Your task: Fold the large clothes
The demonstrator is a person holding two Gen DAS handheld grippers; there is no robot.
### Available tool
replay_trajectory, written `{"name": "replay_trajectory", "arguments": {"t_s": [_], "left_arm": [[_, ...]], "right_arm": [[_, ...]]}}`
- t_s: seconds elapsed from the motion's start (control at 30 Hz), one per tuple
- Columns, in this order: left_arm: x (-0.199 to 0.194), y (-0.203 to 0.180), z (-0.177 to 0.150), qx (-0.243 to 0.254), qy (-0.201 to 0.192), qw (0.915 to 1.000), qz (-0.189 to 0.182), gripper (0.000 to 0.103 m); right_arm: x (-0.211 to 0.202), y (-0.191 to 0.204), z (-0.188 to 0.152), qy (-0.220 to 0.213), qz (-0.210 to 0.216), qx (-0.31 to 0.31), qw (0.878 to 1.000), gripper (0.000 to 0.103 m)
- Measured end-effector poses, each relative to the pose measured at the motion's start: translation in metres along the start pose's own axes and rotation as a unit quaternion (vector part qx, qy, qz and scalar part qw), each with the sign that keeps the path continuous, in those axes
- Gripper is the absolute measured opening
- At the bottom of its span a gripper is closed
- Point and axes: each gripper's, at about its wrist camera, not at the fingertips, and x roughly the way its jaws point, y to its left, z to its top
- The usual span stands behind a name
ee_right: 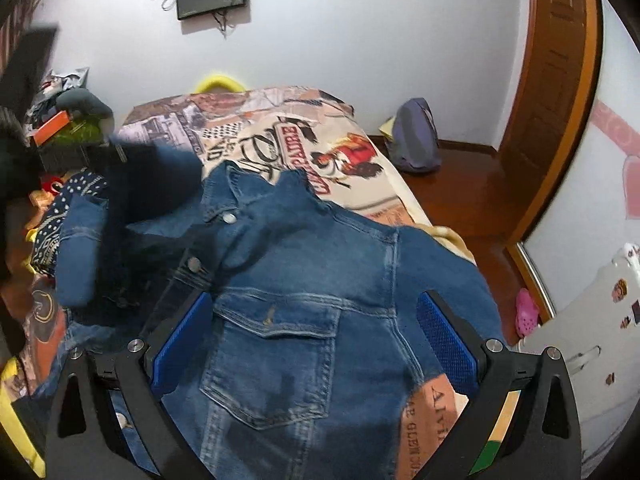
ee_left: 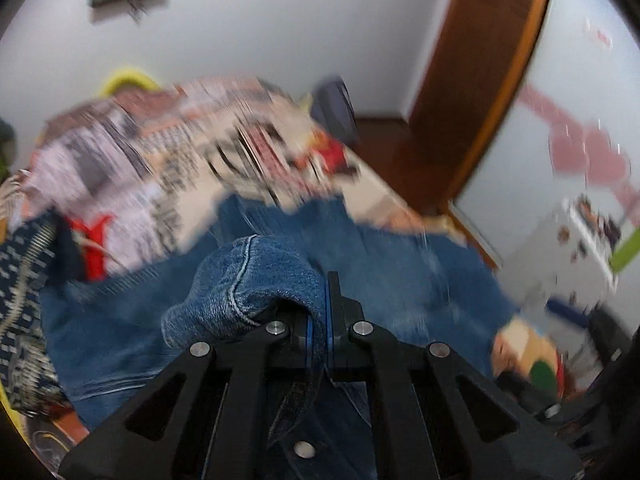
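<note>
Denim fills both views: a blue jacket [ee_right: 304, 280] lies spread front-up on a bed, over a printed bedspread [ee_right: 256, 120] crowded with newspaper-style pictures. The left gripper [ee_left: 320, 312] has its jaws clamped tight on a bunched fold of the jacket, a stitched hem bulging out to the left of the blue pads; everything behind it in that view is smeared with blur. The right gripper [ee_right: 316, 344] hangs over the jacket's chest pocket with its jaws spread wide, and nothing sits between its blue pads. A dark patterned cloth [ee_right: 60, 216] lies at the bed's left edge, just beside the jacket's sleeve.
</note>
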Motion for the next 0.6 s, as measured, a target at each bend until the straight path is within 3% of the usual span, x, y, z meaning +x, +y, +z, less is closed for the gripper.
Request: {"name": "replay_trajectory", "arguments": {"t_s": [0.2, 0.27, 0.33, 0.43, 0.6], "left_arm": [[0.049, -0.029, -0.032, 0.047, 0.089, 0.9946, -0.023, 0.003], [0.055, -0.037, -0.038, 0.065, 0.108, 0.9918, -0.019, 0.009], [0.057, -0.039, -0.042, 0.075, 0.122, 0.9894, -0.021, 0.026], [0.044, -0.041, -0.044, 0.081, 0.118, 0.9894, -0.023, 0.041], [-0.003, -0.034, -0.037, 0.083, 0.073, 0.9937, -0.021, 0.050]], "right_arm": [[0.003, -0.011, -0.009, 0.019, -0.011, 0.006, 1.000, 0.101], [0.002, -0.012, -0.011, 0.024, -0.015, 0.003, 1.000, 0.102], [0.001, -0.013, -0.013, 0.026, -0.021, -0.002, 0.999, 0.101], [-0.003, -0.014, -0.014, 0.027, -0.026, -0.008, 0.999, 0.101], [-0.008, -0.014, -0.011, 0.028, -0.009, -0.001, 1.000, 0.101]]}}
